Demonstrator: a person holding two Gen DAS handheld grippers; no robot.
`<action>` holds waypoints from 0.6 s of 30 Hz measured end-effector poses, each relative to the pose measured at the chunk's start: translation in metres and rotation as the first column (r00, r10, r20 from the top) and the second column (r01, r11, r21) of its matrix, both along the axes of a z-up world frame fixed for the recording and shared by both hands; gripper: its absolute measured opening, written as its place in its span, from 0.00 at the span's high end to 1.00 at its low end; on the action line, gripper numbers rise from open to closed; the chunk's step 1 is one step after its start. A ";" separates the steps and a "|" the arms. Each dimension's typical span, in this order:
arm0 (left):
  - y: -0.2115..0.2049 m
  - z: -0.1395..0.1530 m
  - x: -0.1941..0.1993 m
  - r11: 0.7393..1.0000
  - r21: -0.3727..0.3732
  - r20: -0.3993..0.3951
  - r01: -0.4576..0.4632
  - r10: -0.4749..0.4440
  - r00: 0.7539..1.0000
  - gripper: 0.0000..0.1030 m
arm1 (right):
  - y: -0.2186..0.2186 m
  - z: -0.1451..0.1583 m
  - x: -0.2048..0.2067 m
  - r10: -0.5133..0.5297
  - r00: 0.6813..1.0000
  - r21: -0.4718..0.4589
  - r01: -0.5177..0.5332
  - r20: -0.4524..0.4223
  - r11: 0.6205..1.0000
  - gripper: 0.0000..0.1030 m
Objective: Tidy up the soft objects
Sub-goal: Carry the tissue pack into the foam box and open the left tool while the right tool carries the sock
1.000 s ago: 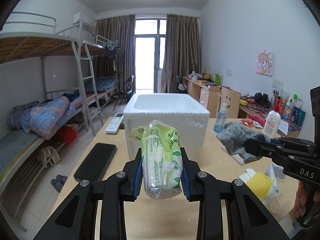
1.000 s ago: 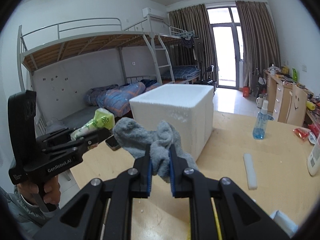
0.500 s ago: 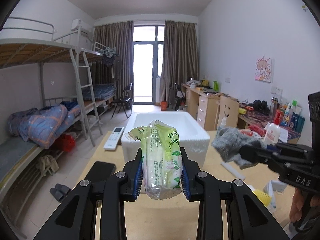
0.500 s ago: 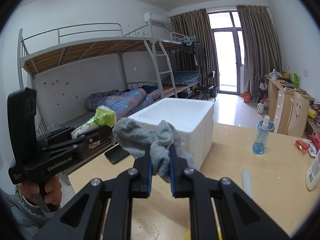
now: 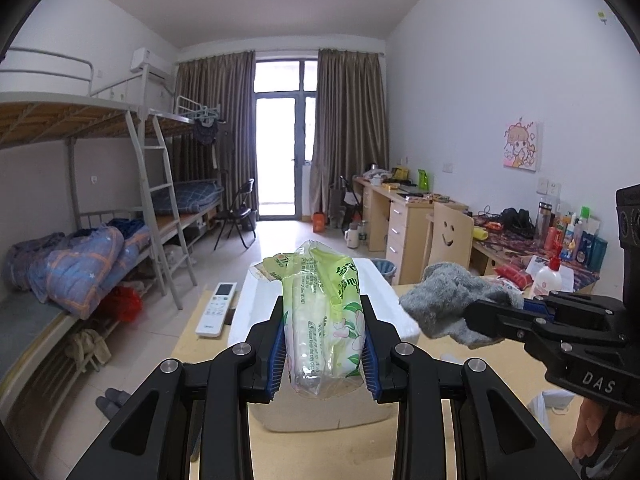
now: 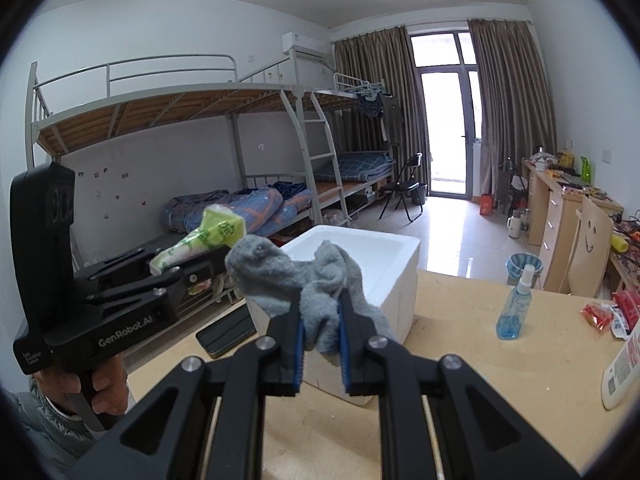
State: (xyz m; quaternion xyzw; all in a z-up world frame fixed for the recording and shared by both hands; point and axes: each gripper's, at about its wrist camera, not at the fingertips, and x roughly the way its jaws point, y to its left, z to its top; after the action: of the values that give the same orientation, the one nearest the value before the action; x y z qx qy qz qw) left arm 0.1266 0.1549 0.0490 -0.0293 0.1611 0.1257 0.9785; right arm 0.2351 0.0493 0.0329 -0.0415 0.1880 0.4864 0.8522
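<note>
Each view is taken from close behind a pair of jaws, facing down the room. The white box [image 5: 384, 280] [image 6: 360, 248] and bench [image 5: 208, 332] [image 6: 460, 300] are seen in both.

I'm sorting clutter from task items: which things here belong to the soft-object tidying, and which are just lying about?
Part of the job:
- green tissue pack, held in the left claw
- grey cloth, held in the right claw
- white foam box

Just lying about:
- remote control
- blue spray bottle
- black phone
</note>
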 end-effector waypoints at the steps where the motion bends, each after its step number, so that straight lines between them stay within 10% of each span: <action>1: 0.001 0.001 0.002 1.000 -0.001 -0.001 0.002 -0.002 1.000 0.68 | 0.002 0.000 0.001 -0.003 1.000 -0.002 0.003 0.001 1.000 0.83; 18: 0.030 -0.007 0.059 0.999 -0.036 -0.065 0.036 -0.038 0.997 0.68 | 0.017 0.004 0.025 -0.084 0.996 -0.002 0.084 -0.019 0.996 0.83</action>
State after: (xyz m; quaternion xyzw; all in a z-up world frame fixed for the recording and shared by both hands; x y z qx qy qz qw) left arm 0.1861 0.1854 0.0418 -0.0392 0.1956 0.1058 0.9742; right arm 0.2600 0.0661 0.0368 -0.0295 0.1979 0.4504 0.8701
